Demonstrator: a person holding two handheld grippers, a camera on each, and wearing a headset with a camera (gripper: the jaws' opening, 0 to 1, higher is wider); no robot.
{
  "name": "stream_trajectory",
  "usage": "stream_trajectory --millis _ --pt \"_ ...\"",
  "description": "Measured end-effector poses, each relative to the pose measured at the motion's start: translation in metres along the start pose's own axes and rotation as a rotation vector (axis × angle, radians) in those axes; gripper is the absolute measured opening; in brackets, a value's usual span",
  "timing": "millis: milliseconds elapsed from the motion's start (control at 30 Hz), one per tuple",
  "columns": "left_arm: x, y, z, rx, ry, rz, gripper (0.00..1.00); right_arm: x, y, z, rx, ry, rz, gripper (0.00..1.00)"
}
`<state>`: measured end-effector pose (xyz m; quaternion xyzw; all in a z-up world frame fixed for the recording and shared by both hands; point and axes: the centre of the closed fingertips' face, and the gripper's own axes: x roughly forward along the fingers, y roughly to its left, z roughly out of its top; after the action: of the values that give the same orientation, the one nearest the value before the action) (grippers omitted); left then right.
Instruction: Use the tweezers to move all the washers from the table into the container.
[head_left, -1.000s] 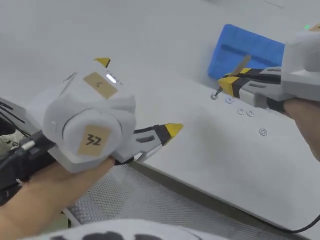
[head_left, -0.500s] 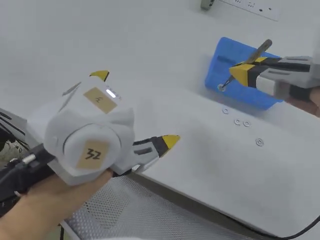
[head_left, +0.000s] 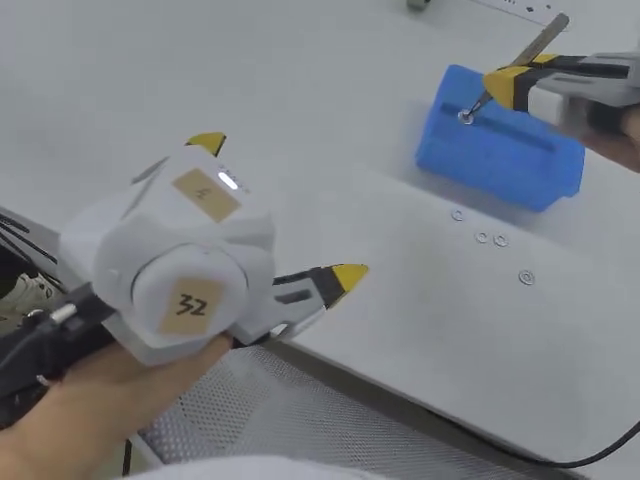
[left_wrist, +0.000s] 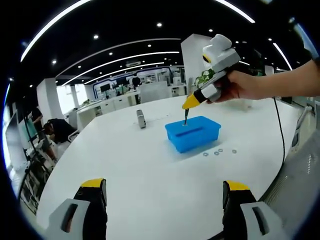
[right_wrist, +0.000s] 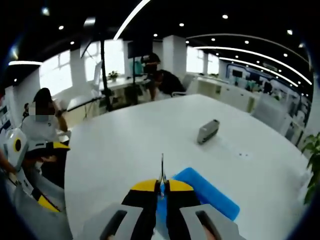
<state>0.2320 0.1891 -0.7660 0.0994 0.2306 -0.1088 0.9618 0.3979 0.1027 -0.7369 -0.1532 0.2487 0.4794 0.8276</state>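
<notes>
Over the container (head_left: 500, 160), a washer (head_left: 466, 118) appears pinched at the tip of the tweezers (head_left: 540, 42), just above the blue box's open top and not yet let go. The right gripper (head_left: 508, 84) is clamped on the tweezers, jaws closed together around the shaft, as its own view confirms. The left gripper (left_wrist: 164, 186) is idle, jaws spread wide with nothing between them, near the table edge and well apart from the work.

Progress: four washers (head_left: 482, 237) lie on the table (head_left: 420, 330) in a loose row just beside the container on its near side, one a little apart from the other three. The container's contents cannot be made out, so the count already delivered is unknown. Judgement: one drop pending, four pickups outstanding.

Surface: a white, smooth table, also carrying a small grey device (right_wrist: 207, 131) beyond the container.

Room: an open-plan office with strip ceiling lights, desks, and several people seated and standing in the background.
</notes>
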Motion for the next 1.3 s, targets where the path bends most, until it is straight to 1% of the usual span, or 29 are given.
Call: stream_trajectory --millis 33,100,133,200,267,300,333,367,467,567,633,700,733,900,933,967,1000,1200,1300 --pt "0.000 -0.001 0.000 0.003 -0.001 -0.003 0.99 0.002 -0.002 -0.002 -0.008 0.007 -0.012 0.02" --pt "0.000 -0.002 0.000 0.006 -0.001 -0.009 0.99 0.012 -0.006 -0.009 -0.025 0.025 -0.022 0.02" --pt "0.000 -0.002 0.000 0.008 -0.003 -0.009 0.99 0.018 -0.008 -0.013 -0.036 0.033 -0.025 0.02" --pt "0.000 -0.002 0.000 0.015 -0.003 -0.007 0.99 0.023 -0.009 -0.016 -0.033 0.035 -0.024 0.02" --pt "0.000 -0.003 0.001 0.015 -0.004 -0.009 0.99 0.032 -0.011 -0.020 0.008 0.025 -0.022 0.02" --pt "-0.001 -0.003 0.002 0.014 -0.006 -0.008 0.99 0.035 -0.012 -0.021 0.023 0.018 -0.030 0.02" --pt "-0.001 -0.003 0.002 0.013 -0.007 -0.008 0.99 0.038 -0.012 -0.022 0.025 0.014 -0.034 0.02" --pt "-0.001 -0.003 0.002 0.011 -0.008 -0.007 0.99 0.041 -0.018 -0.025 0.039 0.018 -0.043 0.02" --pt "0.000 -0.001 0.000 0.010 -0.002 -0.004 0.99 0.046 -0.019 -0.027 0.065 0.019 -0.054 0.02" --pt "0.000 -0.001 0.000 0.013 -0.004 -0.001 0.99 0.053 -0.023 -0.031 0.065 0.028 -0.065 0.02" --pt "0.000 -0.001 0.000 0.014 0.003 -0.003 0.99 0.058 -0.023 -0.034 0.062 0.037 -0.068 0.02" --pt "0.000 -0.001 -0.001 0.022 0.004 -0.003 0.99 0.063 -0.026 -0.039 0.054 0.039 -0.076 0.02" --pt "0.000 -0.001 0.000 0.025 0.001 -0.004 0.99 0.066 -0.026 -0.040 0.058 0.043 -0.071 0.02" --pt "0.000 0.000 0.000 0.018 0.004 0.001 0.99 0.070 -0.029 -0.051 0.076 0.063 -0.075 0.02" --pt "0.000 0.000 0.001 0.018 0.005 0.002 0.99 0.070 -0.028 -0.052 0.075 0.066 -0.073 0.02" --pt "0.000 0.000 0.000 0.019 0.009 0.004 0.99 0.069 -0.029 -0.048 0.076 0.050 -0.074 0.02" --pt "0.000 0.000 0.000 0.020 0.011 0.004 0.99 0.069 -0.028 -0.050 0.078 0.056 -0.073 0.02" --pt "0.000 0.000 -0.001 0.023 0.015 0.002 0.99 0.069 -0.026 -0.050 0.076 0.050 -0.071 0.03" --pt "-0.001 0.000 -0.001 0.024 0.014 0.005 0.99 0.067 -0.027 -0.049 0.104 0.051 -0.073 0.03"
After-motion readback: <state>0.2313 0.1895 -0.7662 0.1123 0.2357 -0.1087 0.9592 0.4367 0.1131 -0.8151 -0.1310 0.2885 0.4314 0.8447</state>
